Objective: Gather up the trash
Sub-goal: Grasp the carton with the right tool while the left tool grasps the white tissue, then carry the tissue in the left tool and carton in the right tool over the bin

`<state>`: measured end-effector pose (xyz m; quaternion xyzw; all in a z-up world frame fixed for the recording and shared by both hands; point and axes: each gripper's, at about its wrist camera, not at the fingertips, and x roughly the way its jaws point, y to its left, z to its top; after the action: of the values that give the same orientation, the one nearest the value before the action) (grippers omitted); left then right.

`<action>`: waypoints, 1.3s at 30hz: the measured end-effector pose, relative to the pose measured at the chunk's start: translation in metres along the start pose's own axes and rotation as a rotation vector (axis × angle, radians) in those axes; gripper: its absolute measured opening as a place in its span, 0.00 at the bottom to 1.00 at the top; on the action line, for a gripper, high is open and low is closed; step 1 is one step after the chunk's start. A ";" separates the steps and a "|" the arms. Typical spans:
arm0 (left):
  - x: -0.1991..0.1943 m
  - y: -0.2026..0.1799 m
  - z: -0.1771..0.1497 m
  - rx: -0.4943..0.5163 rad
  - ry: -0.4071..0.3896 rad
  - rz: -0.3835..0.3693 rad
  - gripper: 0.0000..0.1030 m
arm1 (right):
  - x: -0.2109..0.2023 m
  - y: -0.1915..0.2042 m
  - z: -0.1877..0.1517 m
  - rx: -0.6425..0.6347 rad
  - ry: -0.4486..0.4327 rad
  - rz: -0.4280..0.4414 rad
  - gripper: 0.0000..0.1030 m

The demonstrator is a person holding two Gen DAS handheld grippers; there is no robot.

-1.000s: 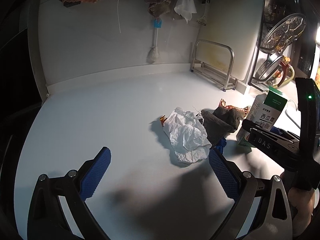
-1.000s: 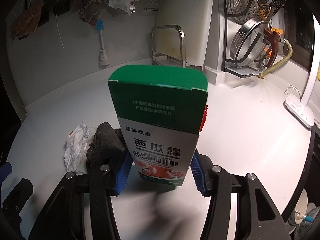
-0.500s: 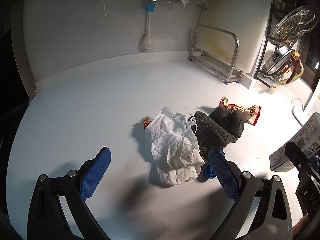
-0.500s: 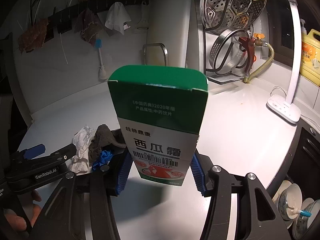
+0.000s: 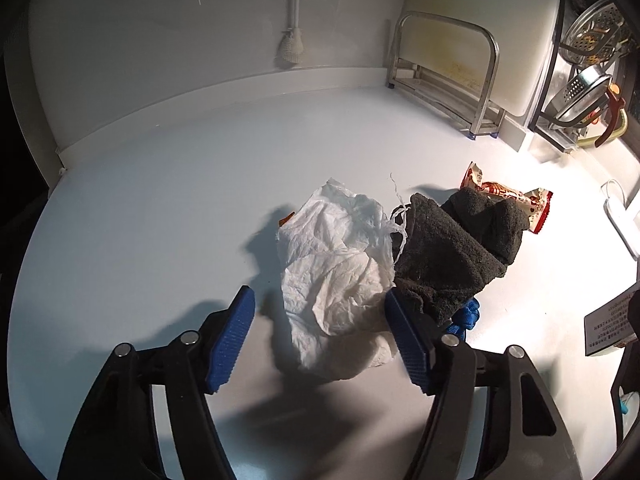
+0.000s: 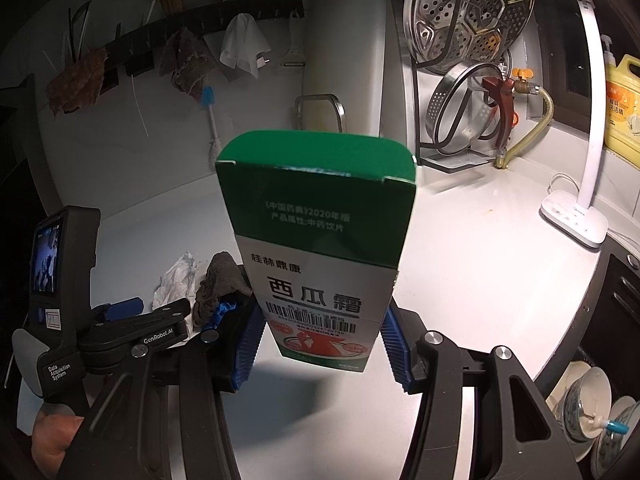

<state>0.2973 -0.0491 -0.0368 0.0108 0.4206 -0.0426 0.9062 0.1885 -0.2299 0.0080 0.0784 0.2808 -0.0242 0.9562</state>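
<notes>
My right gripper is shut on a green and white medicine box and holds it above the counter; its corner shows in the left wrist view. My left gripper is open, its jaws around the near end of a crumpled white tissue lying on the white counter. A dark grey cloth lies right of the tissue, over a blue scrap. A red and white snack wrapper lies behind the cloth. An orange scrap peeks from under the tissue.
A steel rack with a white cutting board stands at the back right. A dish rack with steamer and lid stands beside it. A white desk lamp sits at the counter's right edge. Rags and a brush hang on the wall.
My left gripper has moved forward and lower onto the tissue, and its jaws have narrowed. My right gripper has lifted the box up and back, away from the pile.
</notes>
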 end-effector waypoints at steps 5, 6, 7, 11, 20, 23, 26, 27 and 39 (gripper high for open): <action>0.001 0.005 -0.002 -0.011 0.018 -0.045 0.28 | 0.001 -0.001 -0.001 -0.001 0.005 0.000 0.51; 0.001 0.005 -0.003 -0.011 0.020 -0.049 0.25 | 0.001 -0.001 -0.001 -0.002 0.006 0.000 0.51; 0.000 0.006 -0.004 -0.010 0.018 -0.049 0.23 | 0.001 -0.001 -0.001 -0.003 0.007 0.001 0.51; -0.010 0.009 -0.007 -0.007 0.000 -0.056 0.17 | 0.000 -0.001 -0.002 -0.005 0.009 -0.001 0.51; -0.051 0.007 -0.021 0.040 -0.077 -0.057 0.15 | -0.019 0.000 -0.014 -0.017 0.006 -0.002 0.51; -0.070 0.006 -0.028 0.059 -0.101 -0.066 0.15 | -0.031 0.001 -0.020 -0.020 0.007 -0.006 0.51; -0.090 0.003 -0.038 0.073 -0.130 -0.069 0.15 | -0.044 0.002 -0.029 -0.017 0.009 -0.008 0.51; -0.098 0.003 -0.042 0.075 -0.138 -0.071 0.15 | -0.049 0.002 -0.032 -0.016 0.010 -0.011 0.51; -0.166 0.000 -0.102 0.101 -0.172 -0.120 0.15 | -0.118 0.001 -0.083 0.016 0.050 -0.033 0.51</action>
<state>0.1129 -0.0326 0.0245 0.0274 0.3385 -0.1187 0.9331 0.0448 -0.2150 0.0033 0.0818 0.3057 -0.0404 0.9477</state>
